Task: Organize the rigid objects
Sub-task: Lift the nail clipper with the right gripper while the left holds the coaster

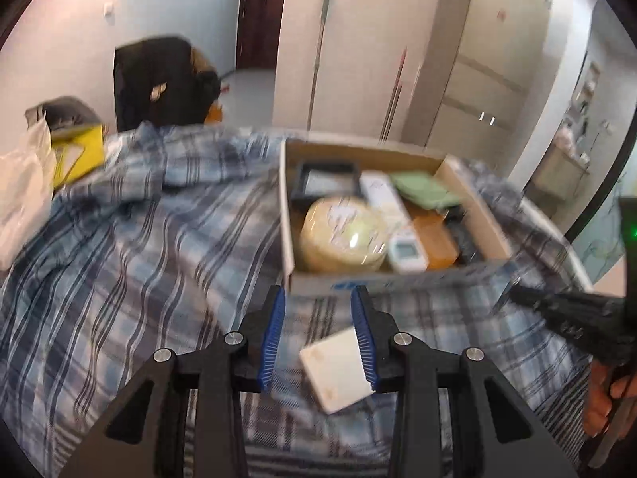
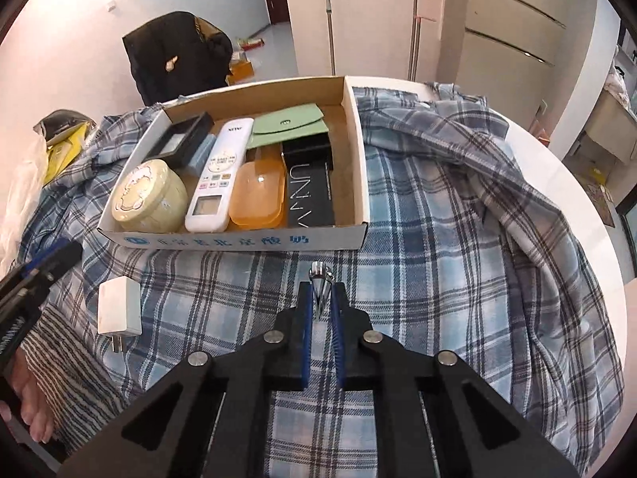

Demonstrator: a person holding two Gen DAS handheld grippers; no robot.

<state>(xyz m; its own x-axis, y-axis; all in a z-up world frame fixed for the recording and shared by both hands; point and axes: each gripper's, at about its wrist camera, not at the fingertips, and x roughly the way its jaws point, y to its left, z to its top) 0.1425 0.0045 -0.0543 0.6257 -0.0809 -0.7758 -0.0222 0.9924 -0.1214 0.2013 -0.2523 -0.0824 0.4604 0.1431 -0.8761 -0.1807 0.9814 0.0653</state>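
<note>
Lighting: even, bright indoor daylight; soft shadows. Left wrist view: heavy motion blur over the cardboard box (image 1: 392,215) and plaid cloth (image 1: 139,231). Right wrist view: sharp throughout. Glare streaks on cabinet doors (image 2: 513,20). Fisheye bending and black vignette at all edges.

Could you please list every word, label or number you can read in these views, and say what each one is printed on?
"UNNY": black box in the carton.
Blue Chinese characters with a round logo: carton front; too blurred to quote surely.
Small brand word at the top of the remote: too small to read; its button labels likewise.
Tin lid: embossed picture, no legible text.
Charger: no text visible.
</note>
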